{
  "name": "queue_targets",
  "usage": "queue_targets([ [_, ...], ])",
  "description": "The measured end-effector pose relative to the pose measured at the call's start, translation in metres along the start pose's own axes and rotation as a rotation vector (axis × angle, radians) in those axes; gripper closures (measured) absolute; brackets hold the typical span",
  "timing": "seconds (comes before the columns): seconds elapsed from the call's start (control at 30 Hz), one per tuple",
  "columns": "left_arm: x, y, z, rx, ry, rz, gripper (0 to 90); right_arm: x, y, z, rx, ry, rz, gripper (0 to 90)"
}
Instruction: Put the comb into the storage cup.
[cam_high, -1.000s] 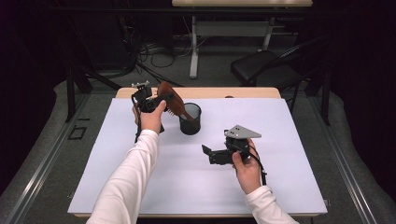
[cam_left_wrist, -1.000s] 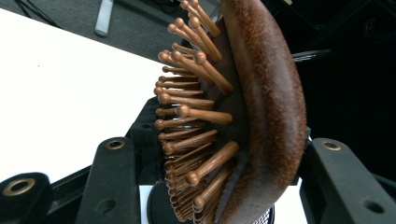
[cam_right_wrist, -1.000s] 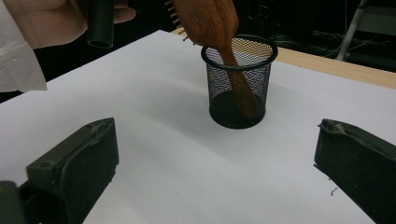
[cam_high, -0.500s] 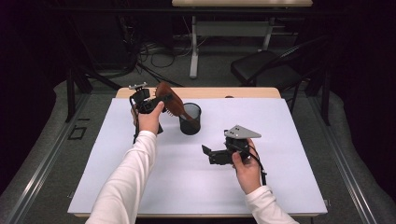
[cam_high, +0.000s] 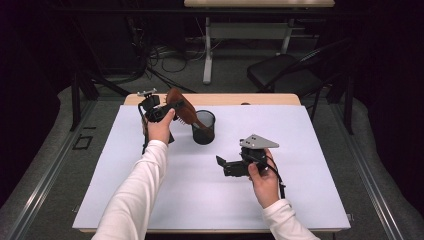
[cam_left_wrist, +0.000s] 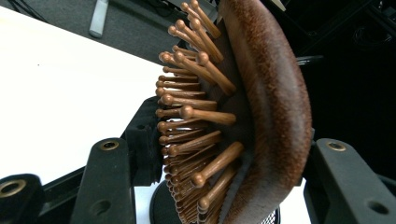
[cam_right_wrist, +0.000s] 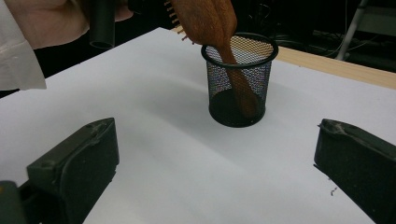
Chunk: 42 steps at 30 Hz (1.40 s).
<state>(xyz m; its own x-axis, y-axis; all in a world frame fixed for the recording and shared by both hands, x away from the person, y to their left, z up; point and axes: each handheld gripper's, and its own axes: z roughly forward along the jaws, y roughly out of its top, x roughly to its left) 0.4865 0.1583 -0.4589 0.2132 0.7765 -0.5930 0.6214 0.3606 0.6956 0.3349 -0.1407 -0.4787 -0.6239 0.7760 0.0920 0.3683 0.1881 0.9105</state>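
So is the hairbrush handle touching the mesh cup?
Touching. The right gripper view shows the hairbrush handle running down inside the mesh cup, leaning on its rim.

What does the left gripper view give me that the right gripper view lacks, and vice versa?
Left gripper view: ball-tipped bristles of the brown wooden paddle hairbrush close up, clamped in the left claw. Right gripper view: the brush handle standing inside the black wire-mesh cup, and the open, empty right claw. Shared: hairbrush, cup, white table top.

A matt brown wooden hairbrush (cam_left_wrist: 261, 116) with smooth wooden pins stands in a black wire-mesh metal cup (cam_right_wrist: 238, 79).
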Motion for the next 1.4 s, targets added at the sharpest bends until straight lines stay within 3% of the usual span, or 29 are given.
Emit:
queue_targets([
  [0.43, 0.0002, 0.0011, -0.0012, 0.003, 0.018, 0.014, 44.1, 0.0003, -0.0002, 0.0003, 0.003, 0.002, -0.001, 0.0],
  [0.8, -0.0012, 0.0015, -0.0015, 0.003, 0.012, 0.005, 43.9, -0.0001, -0.0002, 0.0002, 0.002, -0.001, -0.002, 0.0],
  [1.03, -0.0012, 0.0023, -0.0028, 0.004, 0.011, 0.019, 43.6, 0.0001, -0.0002, 0.0004, 0.002, 0.0, -0.004, 0.0],
  [1.4, -0.0017, 0.0003, -0.001, 0.002, 0.015, 0.018, 30.0, 0.0005, -0.0003, 0.0006, 0.003, -0.001, -0.006, 0.0],
])
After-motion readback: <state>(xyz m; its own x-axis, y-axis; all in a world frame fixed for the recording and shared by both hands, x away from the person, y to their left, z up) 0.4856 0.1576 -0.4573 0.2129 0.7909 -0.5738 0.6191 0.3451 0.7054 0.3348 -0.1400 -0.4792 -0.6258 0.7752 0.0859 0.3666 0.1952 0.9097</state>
